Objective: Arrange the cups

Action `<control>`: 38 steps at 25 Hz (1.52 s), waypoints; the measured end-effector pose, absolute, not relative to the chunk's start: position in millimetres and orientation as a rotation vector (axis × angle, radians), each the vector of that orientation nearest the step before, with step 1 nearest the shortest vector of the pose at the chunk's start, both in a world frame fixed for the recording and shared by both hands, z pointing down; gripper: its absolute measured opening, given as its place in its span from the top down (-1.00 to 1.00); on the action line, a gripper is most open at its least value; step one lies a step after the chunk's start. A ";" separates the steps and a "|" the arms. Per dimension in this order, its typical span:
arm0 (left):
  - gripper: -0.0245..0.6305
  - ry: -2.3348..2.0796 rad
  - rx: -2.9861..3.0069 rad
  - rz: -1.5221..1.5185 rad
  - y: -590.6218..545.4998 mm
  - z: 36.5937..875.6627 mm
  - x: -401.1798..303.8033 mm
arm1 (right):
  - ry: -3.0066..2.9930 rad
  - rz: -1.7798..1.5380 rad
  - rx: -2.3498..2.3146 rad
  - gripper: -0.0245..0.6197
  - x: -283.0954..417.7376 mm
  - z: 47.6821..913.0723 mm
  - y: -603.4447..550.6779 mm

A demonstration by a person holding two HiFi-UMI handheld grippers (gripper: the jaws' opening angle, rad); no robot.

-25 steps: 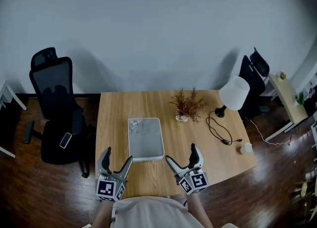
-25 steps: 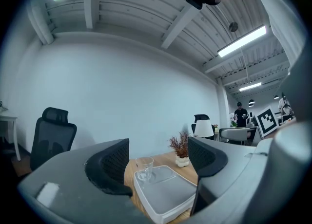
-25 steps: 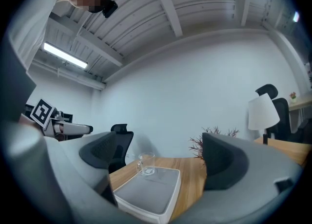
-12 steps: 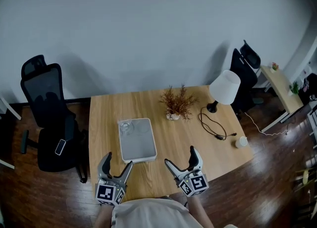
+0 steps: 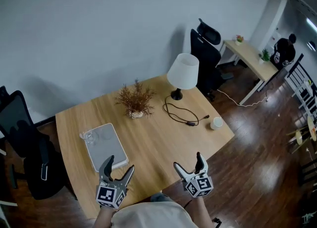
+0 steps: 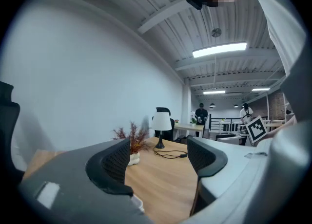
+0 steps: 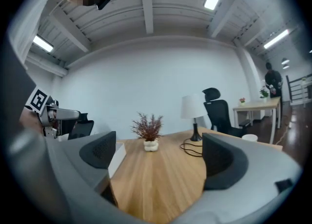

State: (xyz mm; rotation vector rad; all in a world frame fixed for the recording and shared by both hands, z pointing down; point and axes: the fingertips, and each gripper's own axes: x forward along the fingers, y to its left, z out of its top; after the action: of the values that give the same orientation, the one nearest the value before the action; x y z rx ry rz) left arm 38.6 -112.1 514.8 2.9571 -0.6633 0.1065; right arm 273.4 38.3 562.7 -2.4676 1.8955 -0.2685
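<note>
Holding nothing, the left tool (image 5: 119, 167) and the right tool (image 5: 189, 162) both hang over the near edge of the wooden tabletop (image 5: 153, 142). The left tool view shows its two jaws wide apart, with only bare wood between them. The right tool view shows the same: jaws wide apart and nothing in between.

A white tray (image 5: 106, 147) lies on the left side of the tabletop, just past the left tool. At the far left corner of the tray sit some see-through cups (image 5: 90, 136). They are too small to count. A little white cup (image 5: 216, 123) stands alone by the right edge of the tabletop, well apart from the tray.

Near the far edge stands a dried plant (image 5: 134, 102) in a small white pot. To its right is a lamp (image 5: 182, 71) with a white shade, and its black cord (image 5: 181, 114) lies in loops on the wood. One black chair (image 5: 25, 147) is to the left of the tabletop. Another black chair (image 5: 203, 43) is beyond the lamp.
</note>
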 end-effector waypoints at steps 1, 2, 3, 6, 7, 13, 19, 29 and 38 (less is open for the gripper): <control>-0.16 -0.621 2.968 0.114 -109.3 517.5 53.2 | 1.838 -0.283 -2.504 -0.76 290.6 568.7 53.3; -0.17 -0.578 2.979 0.121 -106.3 519.6 67.9 | 1.779 -0.300 -2.536 -0.77 307.9 575.0 68.8; -0.17 -0.536 2.991 0.127 -103.2 521.2 82.7 | 1.722 -0.319 -2.563 -0.77 324.8 581.8 84.6; -0.17 -0.420 3.016 0.147 -93.2 527.9 124.6 | 1.603 -0.375 -2.652 -0.77 371.1 605.3 130.1; -0.17 -0.381 3.022 0.156 -89.0 530.7 138.0 | 1.579 -0.392 -2.683 -0.77 384.9 613.5 143.7; -0.17 -0.184 3.042 0.204 -62.9 547.5 212.7 | 1.569 -0.476 -2.786 -0.76 447.5 653.6 188.1; -0.17 -0.058 3.058 0.232 -33.5 555.6 273.6 | 1.597 -0.519 -2.795 -0.76 506.0 678.9 193.2; -0.17 -0.005 3.045 0.298 -8.2 564.9 317.1 | 1.703 -0.628 -2.687 -0.76 592.8 718.8 119.2; -0.17 -0.092 3.005 0.367 -19.8 579.0 308.1 | 1.630 -0.710 -2.717 -0.76 652.6 752.8 55.1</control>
State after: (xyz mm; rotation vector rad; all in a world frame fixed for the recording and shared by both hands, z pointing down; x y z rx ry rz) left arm 308.1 -19.8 579.0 3.0051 -0.0924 0.3666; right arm 652.6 55.1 752.8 -2.7174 1.6297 -0.7098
